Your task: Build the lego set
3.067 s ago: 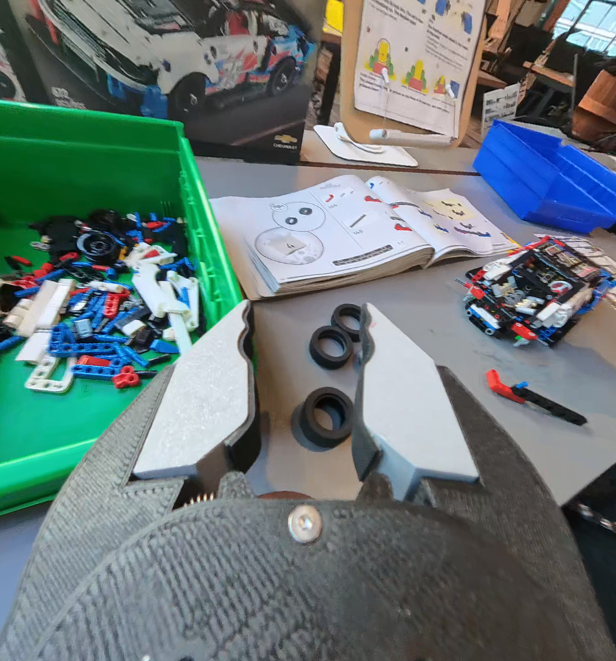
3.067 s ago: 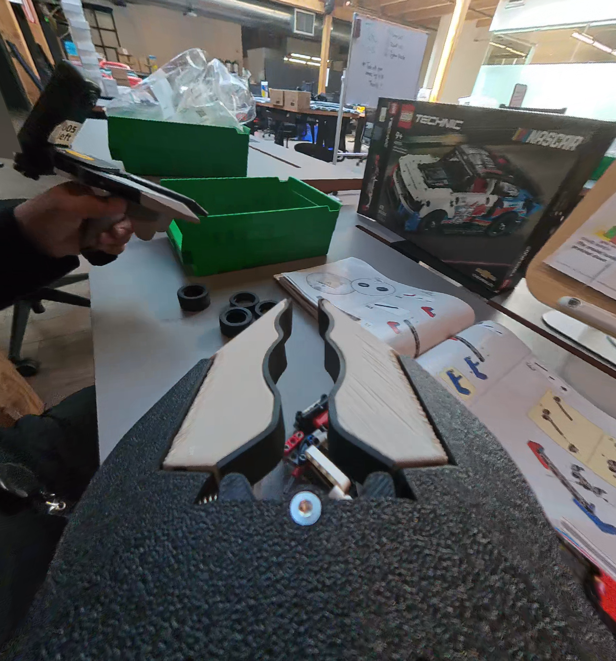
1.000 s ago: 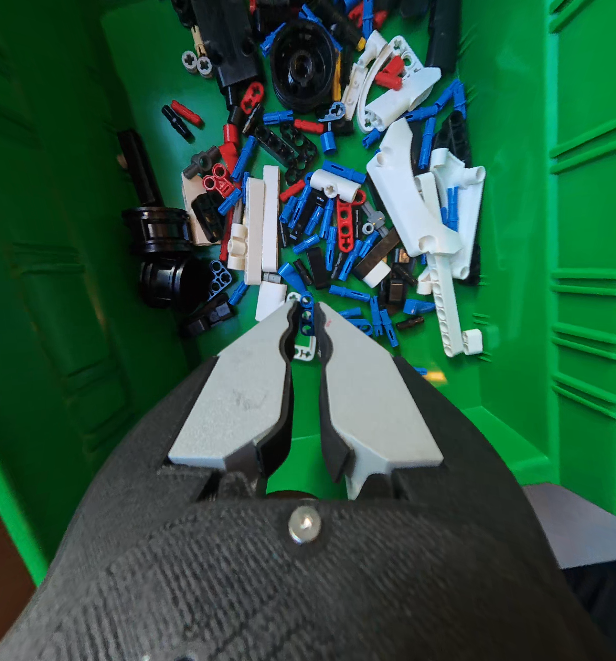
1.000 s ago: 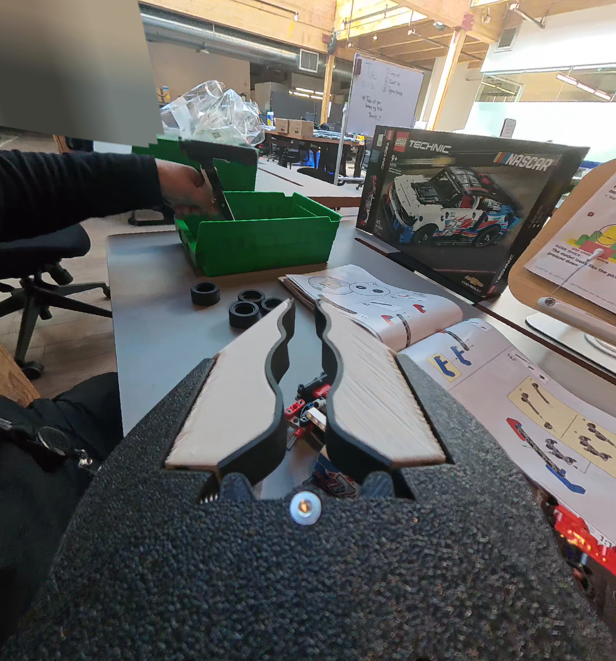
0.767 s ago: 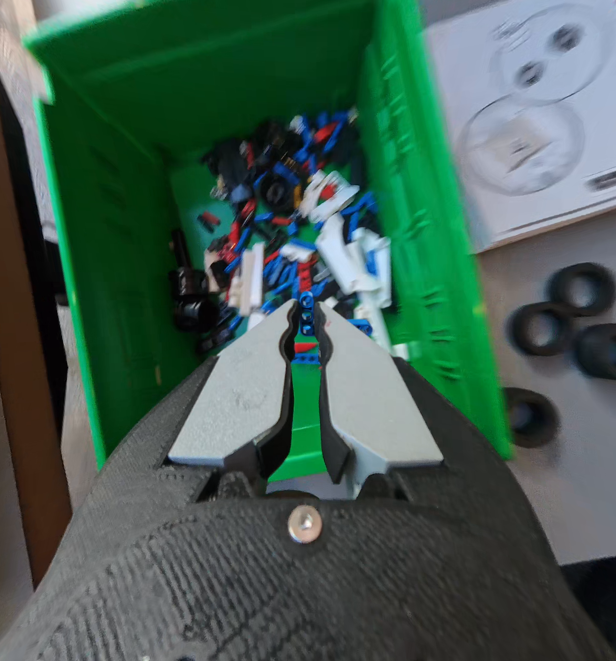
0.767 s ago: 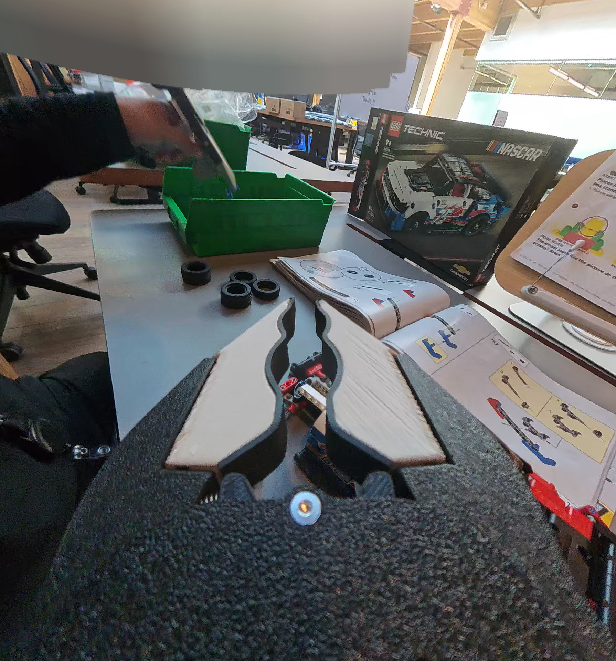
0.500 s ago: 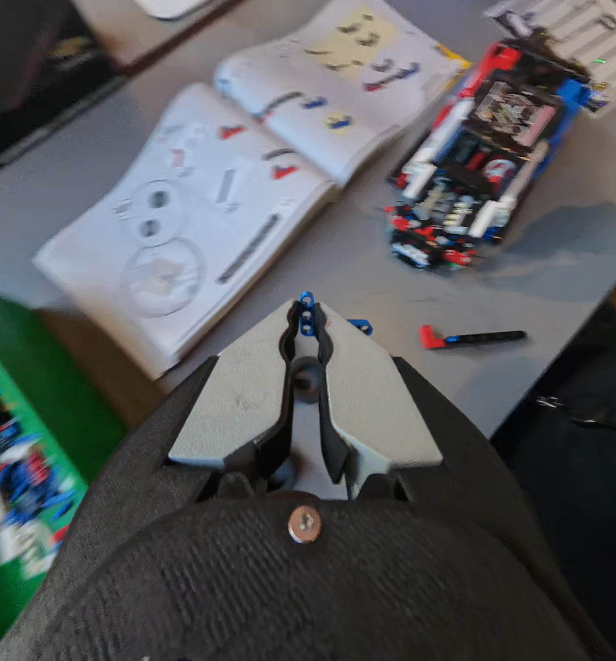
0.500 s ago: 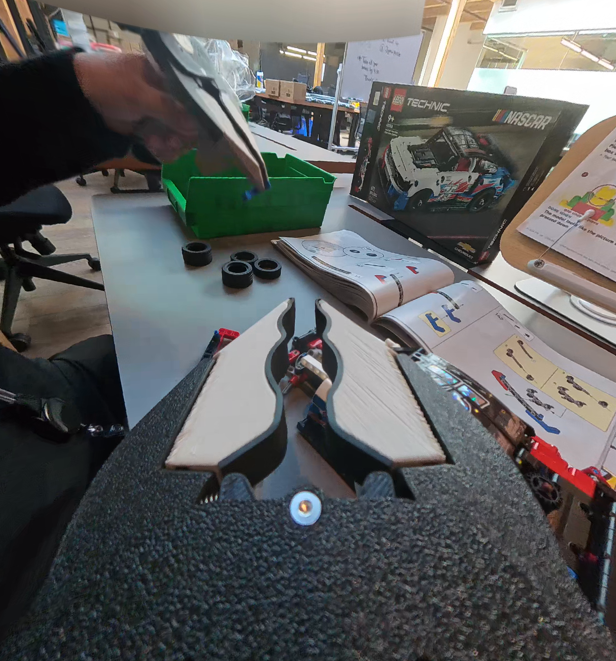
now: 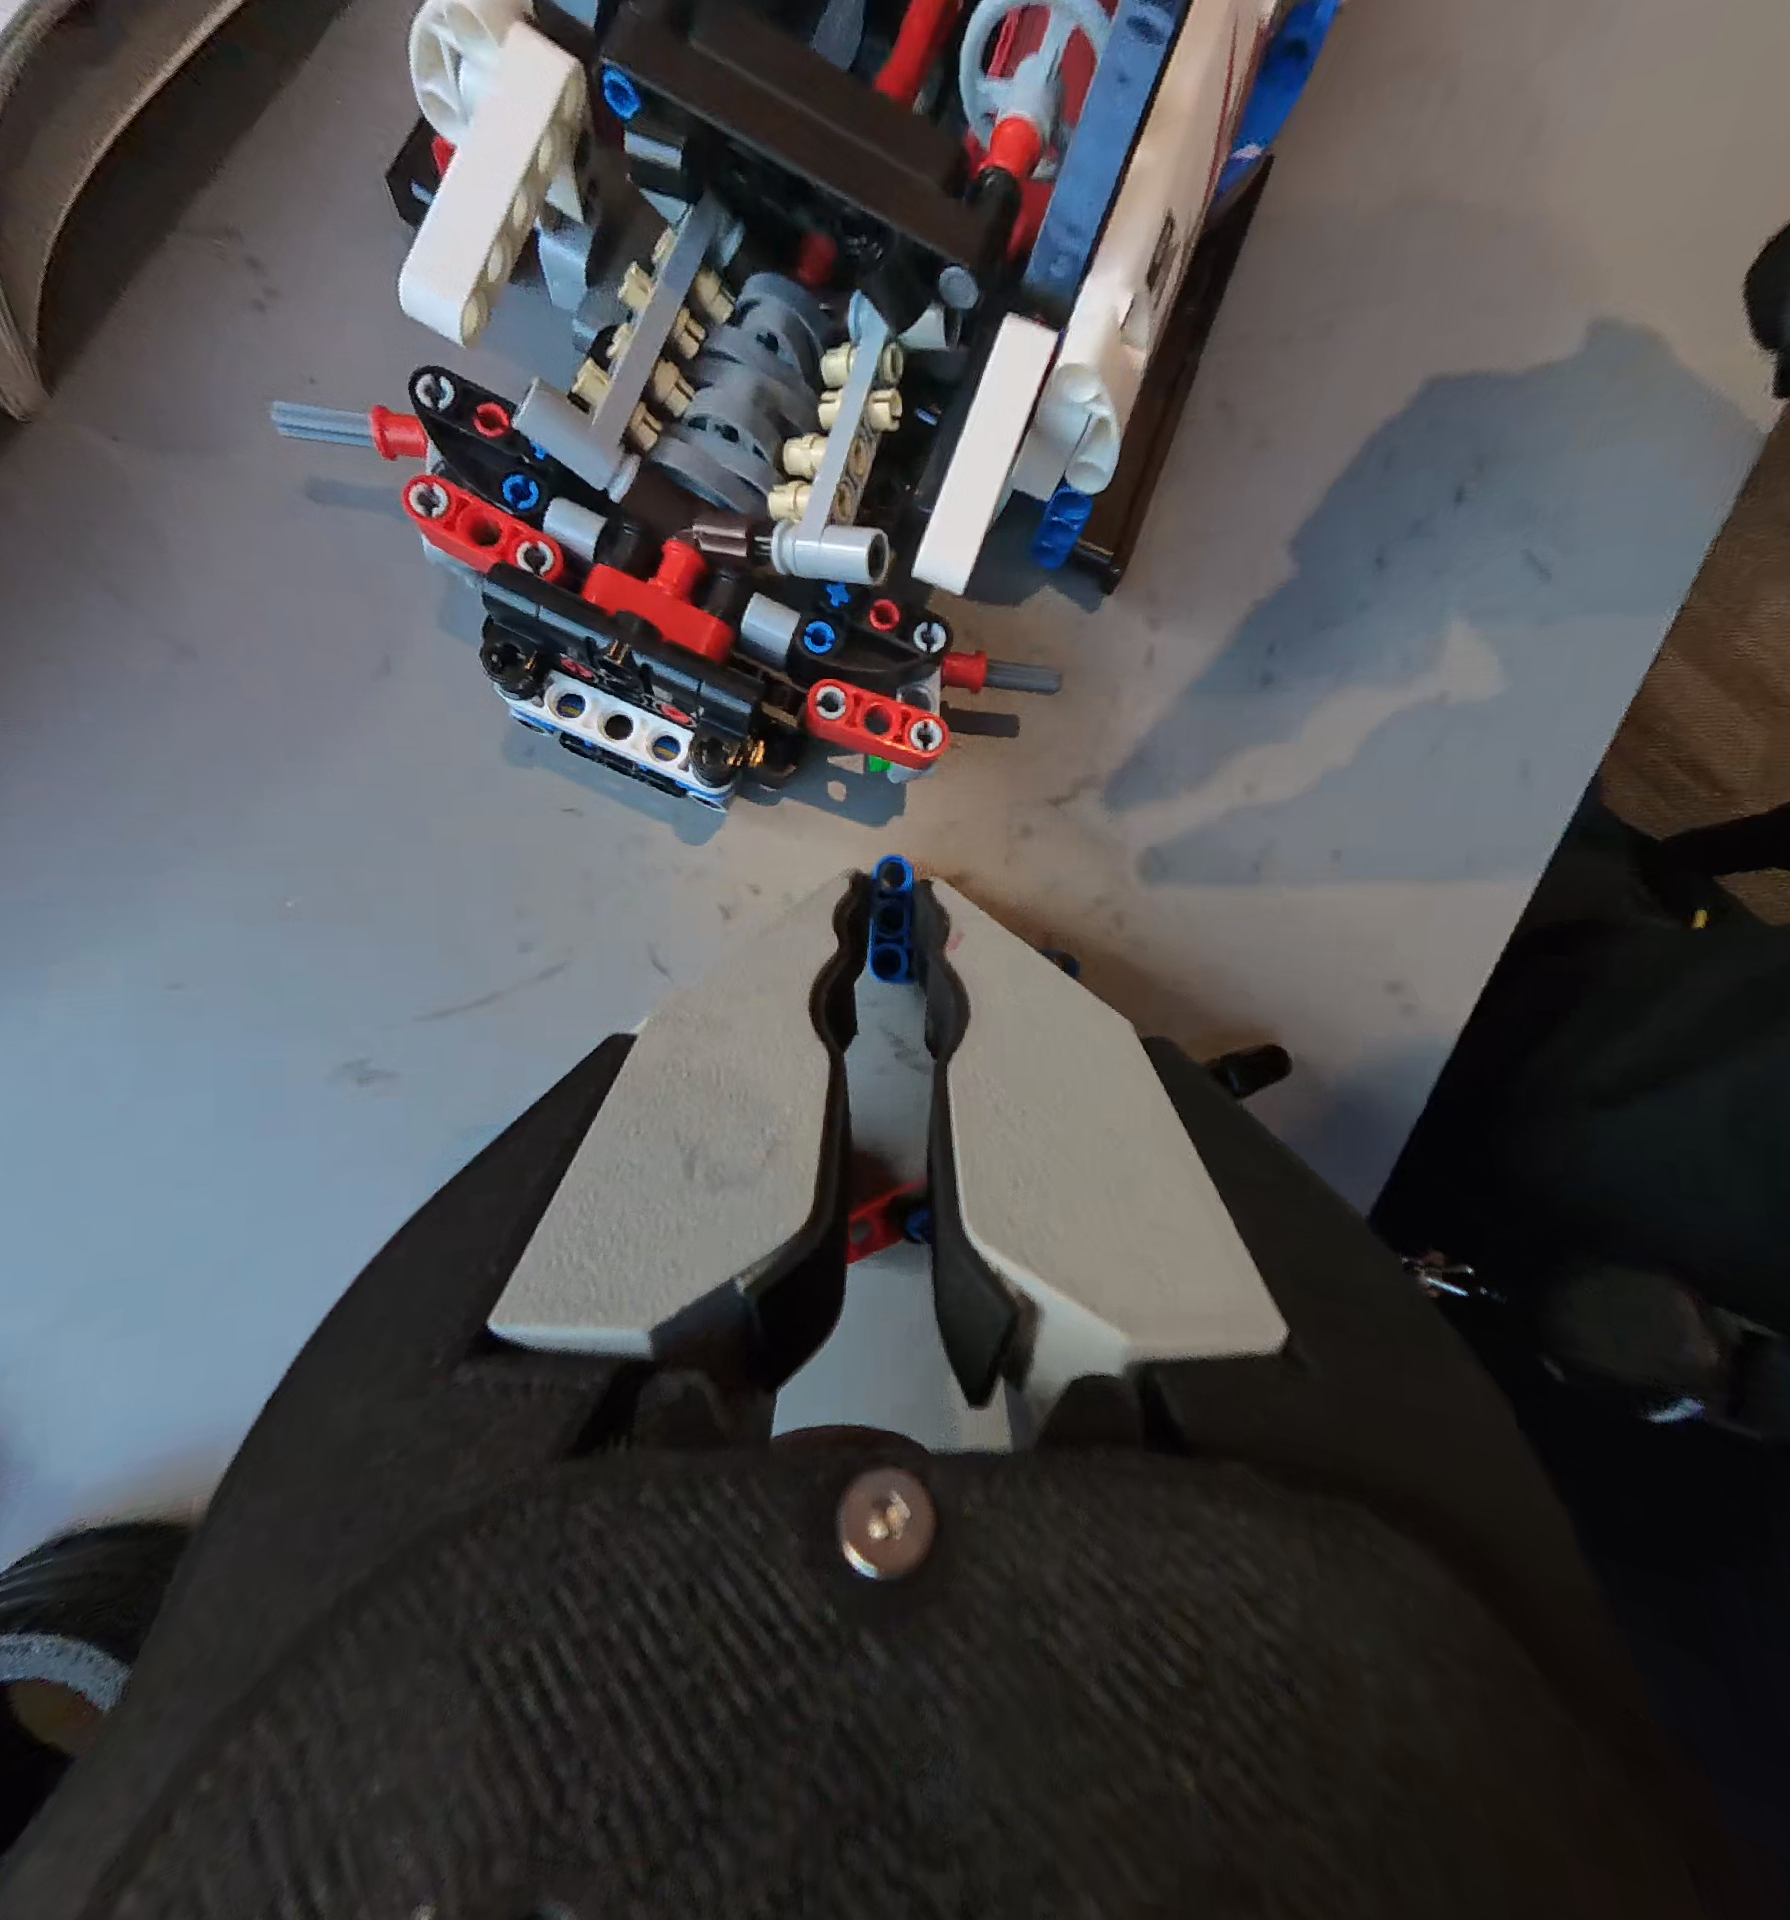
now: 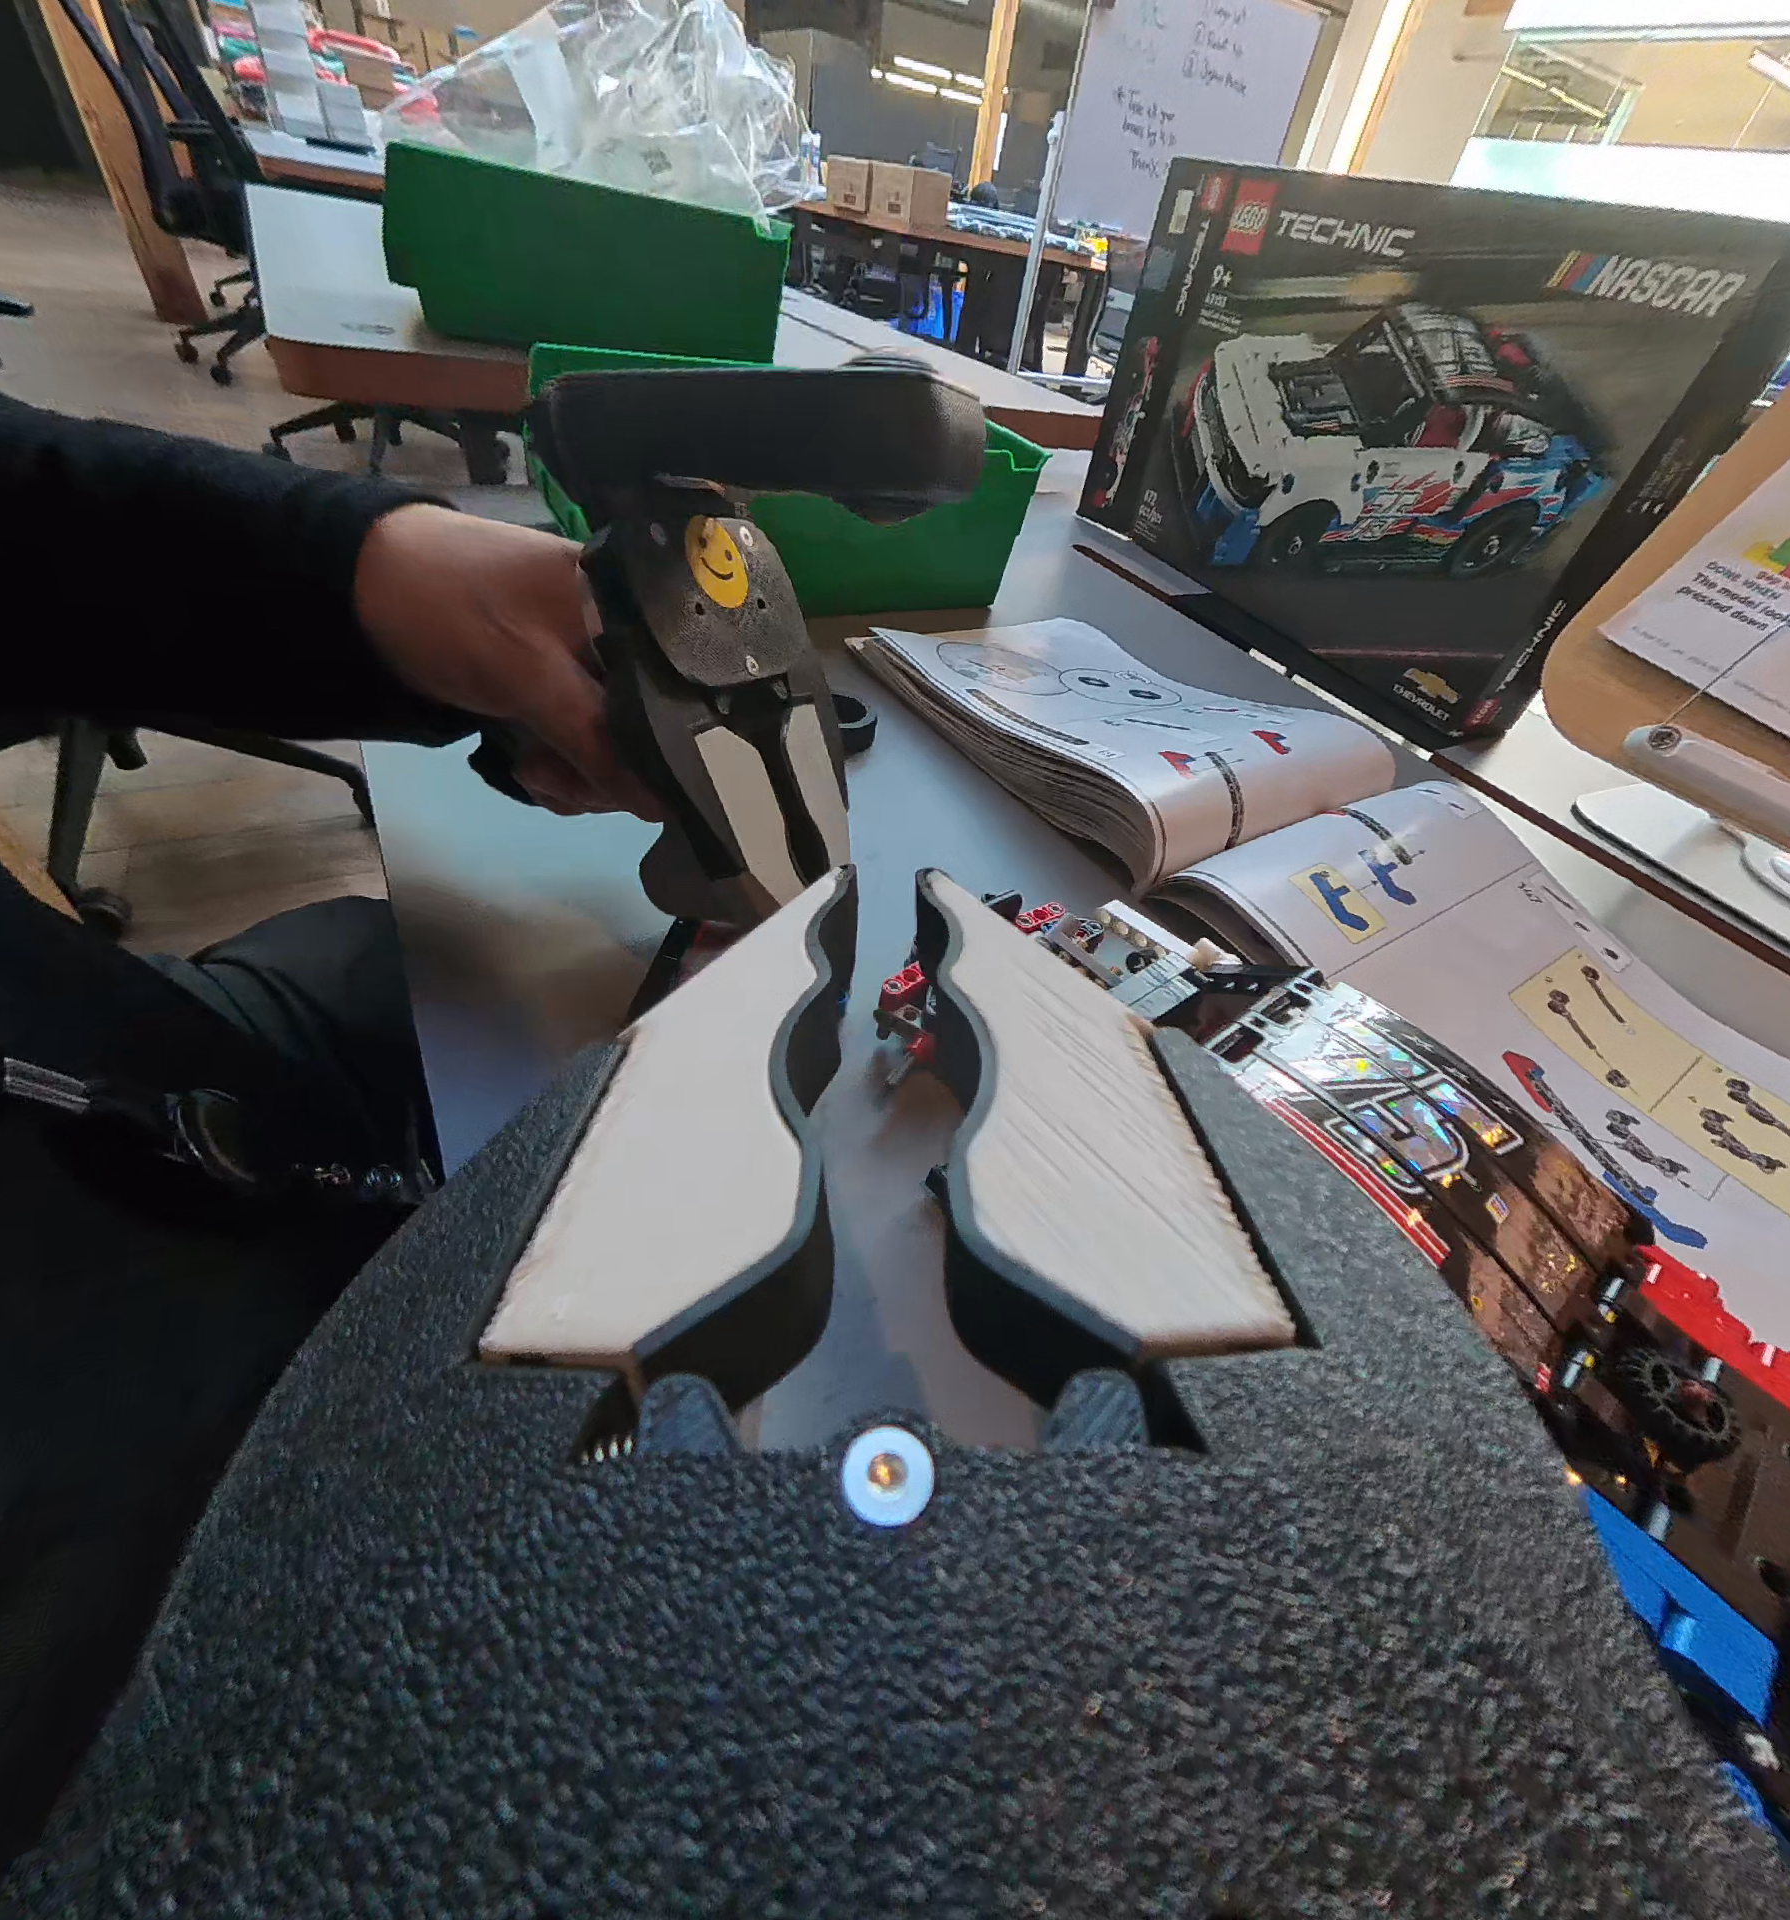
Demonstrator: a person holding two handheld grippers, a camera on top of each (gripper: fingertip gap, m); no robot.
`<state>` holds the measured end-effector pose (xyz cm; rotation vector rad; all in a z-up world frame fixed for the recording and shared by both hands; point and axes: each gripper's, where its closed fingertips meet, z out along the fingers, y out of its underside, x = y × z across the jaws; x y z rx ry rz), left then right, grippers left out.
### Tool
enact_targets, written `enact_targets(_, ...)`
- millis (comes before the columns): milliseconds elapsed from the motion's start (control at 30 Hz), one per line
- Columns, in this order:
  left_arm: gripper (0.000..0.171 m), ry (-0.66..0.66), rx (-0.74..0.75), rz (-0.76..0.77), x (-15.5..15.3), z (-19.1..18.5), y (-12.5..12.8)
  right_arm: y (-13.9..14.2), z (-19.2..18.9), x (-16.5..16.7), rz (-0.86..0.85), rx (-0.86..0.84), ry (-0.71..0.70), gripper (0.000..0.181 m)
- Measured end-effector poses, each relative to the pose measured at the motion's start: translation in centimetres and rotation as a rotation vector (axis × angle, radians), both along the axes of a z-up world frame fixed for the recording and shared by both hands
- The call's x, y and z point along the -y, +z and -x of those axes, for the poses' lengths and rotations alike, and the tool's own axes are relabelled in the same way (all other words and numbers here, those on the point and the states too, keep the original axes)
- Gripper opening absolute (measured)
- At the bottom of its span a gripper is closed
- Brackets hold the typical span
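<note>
My left gripper is shut on a small blue lego beam, held upright at the fingertips just above the grey table. It points at the near end of the partly built lego car, a short gap away. A red piece lies on the table under its fingers. In the right wrist view the left gripper shows in a person's hand, tips hidden. My right gripper has its fingers nearly together with nothing between them, above the car.
An open instruction book lies behind the car. A green parts bin and the set's box stand farther back. A black tyre lies at lower left. The table edge runs close on the right. The grippers' ends are close to 12 cm from one another.
My left gripper closed on the blue beam in the green bin, lifted it out and carried it across the table to the car's near end. My right gripper shifted slightly over the car.
</note>
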<state>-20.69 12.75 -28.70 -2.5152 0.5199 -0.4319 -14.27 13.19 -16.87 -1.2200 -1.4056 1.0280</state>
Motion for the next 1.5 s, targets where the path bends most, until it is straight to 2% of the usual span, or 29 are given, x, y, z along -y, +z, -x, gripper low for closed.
enact_targets(133, 0.018, 0.030, 0.052, -0.018, 0.1, 0.4, 0.9, 0.1, -0.3, -0.8, -0.002, -0.002, -0.022, 0.010)
enact_targets(267, 0.020, 0.086, 0.094, -0.087, 0.8, 2.0, 2.6, 0.8, -0.8, -2.6, -0.024, -0.019, -0.076, 0.010)
enact_targets(433, 0.036, 0.012, 0.222, -0.184, 5.5, 4.4, 5.6, 2.6, -1.4, -5.2, -0.158, 0.003, -0.153, 0.009)
enact_targets(533, 0.041, 0.031, 0.223, -0.241, 7.8, 7.1, 6.2, 4.2, -0.9, -5.7, -0.126, -0.057, -0.146, 0.007)
enact_targets(633, 0.042, 0.093, 0.229, -0.295, 8.6, 8.8, 6.1, 4.9, 1.1, -4.5, -0.056, -0.100, -0.082, 0.008)
enact_targets(700, 0.042, 0.105, 0.272, -0.330, 8.9, 8.6, 6.3, 4.6, 2.7, -3.0, -0.052, -0.091, -0.030, 0.008)
enact_targets(800, 0.041, 0.041, 0.271, -0.364, 10.5, 8.2, 5.7, 3.0, 4.9, -1.5, -0.098, -0.007, 0.016, 0.003)
enact_targets(900, 0.043, -0.006, 0.248, -0.323, 13.0, 9.5, 4.4, 2.0, 6.7, 0.0, -0.057, 0.044, 0.084, 0.000)
enact_targets(967, 0.048, 0.027, 0.233, -0.367, 13.6, 11.1, 4.9, 1.7, 7.8, 0.6, -0.050, 0.061, 0.106, 0.000)
enact_targets(1033, 0.048, 0.064, 0.231, -0.450, 13.9, 12.7, 6.6, 1.6, 8.8, 1.2, -0.049, 0.075, 0.128, 0.000)
enact_targets(1133, 0.048, 0.152, 0.196, -0.541, 13.8, 16.7, 9.5, 1.5, 10.1, 2.2, -0.052, 0.093, 0.149, 0.001)
enact_targets(1200, 0.043, 0.279, 0.088, -0.561, 13.5, 21.5, 11.1, 1.5, 10.9, 2.8, -0.074, 0.107, 0.160, 0.001)
enact_targets(1267, 0.037, 0.456, -0.029, -0.535, 13.5, 27.6, 12.3, 1.4, 11.4, 3.2, -0.091, 0.121, 0.172, 0.001)
enact_targets(1333, 0.041, 0.576, -0.060, -0.430, 13.4, 32.6, 12.6, 1.4, 11.9, 3.6, -0.088, 0.128, 0.180, 0.001)
enact_targets(1400, 0.037, 0.578, -0.136, -0.405, 12.1, 36.7, 13.6, 1.5, 12.2, 3.9, -0.072, 0.126, 0.189, 0.001)
enact_targets(1500, 0.037, 0.568, -0.256, -0.282, 9.2, 41.8, 13.4, 1.6, 12.5, 4.0, -0.074, 0.134, 0.189, 0.001)
